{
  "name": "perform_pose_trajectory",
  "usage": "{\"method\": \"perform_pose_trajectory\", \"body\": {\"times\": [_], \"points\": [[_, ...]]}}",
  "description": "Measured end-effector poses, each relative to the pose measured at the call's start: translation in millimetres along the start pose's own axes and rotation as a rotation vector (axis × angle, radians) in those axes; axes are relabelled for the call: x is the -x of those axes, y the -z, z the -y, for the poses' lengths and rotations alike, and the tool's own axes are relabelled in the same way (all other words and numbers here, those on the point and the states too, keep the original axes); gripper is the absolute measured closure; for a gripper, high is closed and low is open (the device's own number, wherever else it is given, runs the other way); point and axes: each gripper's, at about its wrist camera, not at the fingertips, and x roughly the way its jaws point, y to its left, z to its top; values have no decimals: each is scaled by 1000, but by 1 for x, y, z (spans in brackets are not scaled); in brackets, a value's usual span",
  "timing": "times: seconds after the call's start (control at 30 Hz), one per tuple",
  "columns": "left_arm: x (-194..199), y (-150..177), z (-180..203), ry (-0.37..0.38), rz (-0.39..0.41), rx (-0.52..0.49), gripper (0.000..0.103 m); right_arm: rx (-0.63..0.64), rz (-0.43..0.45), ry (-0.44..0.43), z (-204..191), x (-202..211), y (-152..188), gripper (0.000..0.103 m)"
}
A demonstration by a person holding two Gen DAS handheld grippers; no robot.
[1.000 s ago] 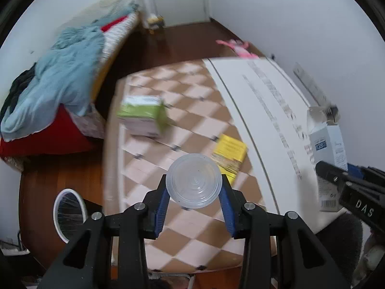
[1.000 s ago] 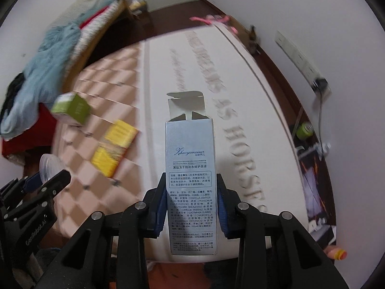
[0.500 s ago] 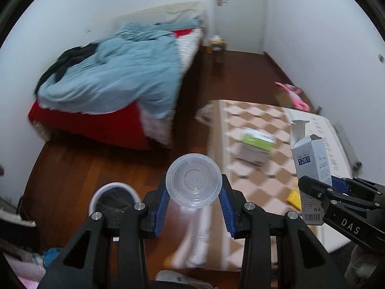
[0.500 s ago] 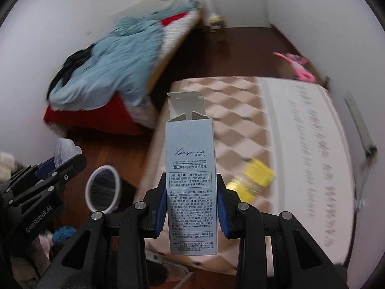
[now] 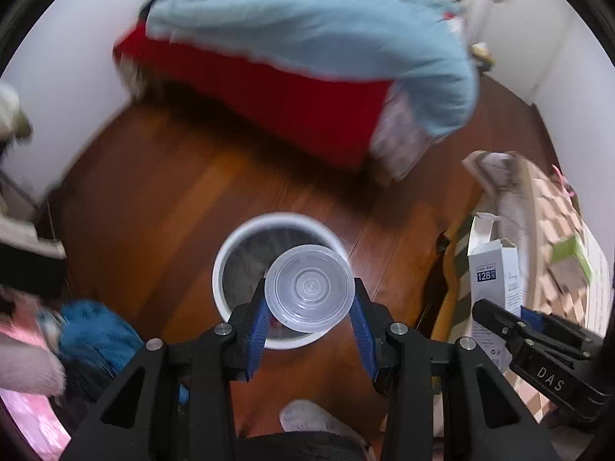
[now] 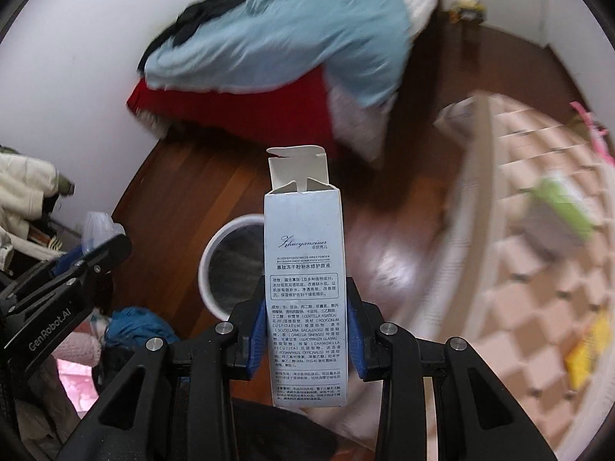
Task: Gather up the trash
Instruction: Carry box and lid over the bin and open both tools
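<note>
Trash bin (image 5: 226,265) sits below left fingers (image 5: 256,330) pinching a plastic lid (image 5: 309,294); right fingers (image 6: 256,340) pinch a carton (image 6: 303,288).

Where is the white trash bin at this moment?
The white trash bin stands on the wooden floor, below the clear plastic lid in the left claw.

A lived-in home bedroom

A bed (image 5: 269,88) is lying under a rumpled blue blanket (image 5: 315,27) on a wooden floor (image 5: 161,199), a white wastebasket (image 5: 230,253) is standing nearby, and clothes (image 6: 23,192) are piling up (motion is blurring much).
</note>
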Motion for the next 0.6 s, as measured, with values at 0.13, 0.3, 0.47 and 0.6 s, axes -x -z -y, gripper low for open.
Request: {"method": "perform_pose_trajectory", "body": {"times": [0.13,0.3,0.47,0.6], "points": [[-53,-8,-39,15,-95,77,67,-1,-114,-31,-29,-83,-11,66],[-100,-19,-61,42,-193,114,67,3,-207,-42,-51,-159,-22,66],[-127,-22,-79,55,-245,142,67,25,-247,-49,-71,-209,-28,66],[-130,-21,-97,34,-244,172,30,45,-264,-49,-84,-238,-33,66]]}}
